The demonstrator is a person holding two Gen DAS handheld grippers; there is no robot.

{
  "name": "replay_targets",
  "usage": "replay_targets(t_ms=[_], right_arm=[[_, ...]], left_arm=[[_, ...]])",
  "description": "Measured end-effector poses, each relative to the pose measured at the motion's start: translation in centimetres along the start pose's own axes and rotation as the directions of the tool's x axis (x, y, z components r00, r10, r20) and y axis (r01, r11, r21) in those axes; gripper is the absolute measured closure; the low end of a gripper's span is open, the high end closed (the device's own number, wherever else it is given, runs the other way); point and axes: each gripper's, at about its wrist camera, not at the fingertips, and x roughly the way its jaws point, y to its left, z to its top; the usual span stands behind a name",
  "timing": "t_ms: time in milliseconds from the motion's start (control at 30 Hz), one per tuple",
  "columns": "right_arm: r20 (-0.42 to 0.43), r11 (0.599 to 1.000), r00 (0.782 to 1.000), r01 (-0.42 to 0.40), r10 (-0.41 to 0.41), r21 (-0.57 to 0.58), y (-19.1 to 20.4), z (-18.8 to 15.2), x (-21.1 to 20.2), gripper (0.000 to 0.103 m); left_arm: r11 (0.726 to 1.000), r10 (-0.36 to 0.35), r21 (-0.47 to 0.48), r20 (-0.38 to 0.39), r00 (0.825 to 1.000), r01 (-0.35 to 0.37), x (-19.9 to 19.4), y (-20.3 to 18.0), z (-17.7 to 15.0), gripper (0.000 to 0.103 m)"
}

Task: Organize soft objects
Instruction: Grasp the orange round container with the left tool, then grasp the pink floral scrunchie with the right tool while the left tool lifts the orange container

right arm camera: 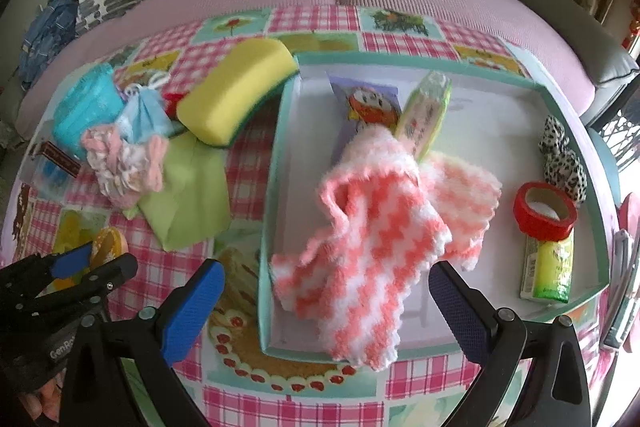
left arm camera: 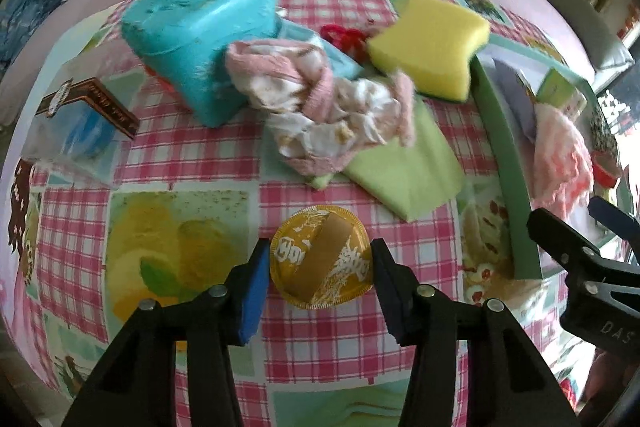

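Two grippers stand open and empty: the left gripper [left arm camera: 320,267] has its fingers [left arm camera: 254,291] on either side of a yellow disc [left arm camera: 322,261] on the bench [left arm camera: 320,339], contact unclear; the right gripper [right arm camera: 326,301] hovers, fingers wide, before a pink-white cloth [right arm camera: 368,231] draped over the tray [right arm camera: 268,211] rim. Beyond lie a green cloth [left arm camera: 404,171], crumpled rag [left arm camera: 328,111] and sponge [left arm camera: 430,45].

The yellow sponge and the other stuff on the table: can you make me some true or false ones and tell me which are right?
1. The yellow sponge is inside the tray. False: it lies on the tablecloth, beside the tray.
2. The left gripper has its fingers on either side of a round gold packet. True.
3. The pink-and-white fluffy cloth hangs over the tray's near edge. True.
4. The red tape roll is on the sofa. False: it is in the tray.
5. The right gripper is shut. False: it is open.
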Motion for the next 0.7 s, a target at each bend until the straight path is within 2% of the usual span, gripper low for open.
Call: replay_targets(t_ms=[133,267,400,500,600,700], right_arm=[[0.063,0.998,0.996,-0.066,0.065,0.006,0.9,0.6,-0.6,0.0],[0.107,0.987,0.981,-0.16,0.16,-0.007,2.6,1.3,-0.5,0.0],[0.125,0.982,0.975,-0.182,0.186,-0.046,5.1,2.0,0.4,0.0],[0.135,0.977,0.969,-0.199,0.209,-0.079,6.8,2.4,0.8,0.001],[0.137,0.964,0.958,-0.233,0.25,-0.127,8.9,3.0,1.5,0.003],[0.123,0.954,0.954,-0.252,0.273,-0.16,10.6,3.3,2.5,0.015]], left_arm=[[0.998,-0.006,-0.059,0.033,0.999,0.008,-0.7,1.5,0.5,0.052],[0.991,0.04,-0.133,0.072,0.997,-0.031,-1.6,3.8,0.8,0.052],[0.968,0.108,-0.235,0.091,0.99,-0.084,-1.9,7.6,1.4,0.052],[0.951,0.131,-0.294,0.096,0.987,-0.097,-2.1,10.0,1.3,0.052],[0.94,0.129,-0.329,0.097,0.987,-0.09,-2.0,11.4,1.2,0.052],[0.936,0.119,-0.343,0.092,0.989,-0.08,-1.6,12.1,1.1,0.052]])
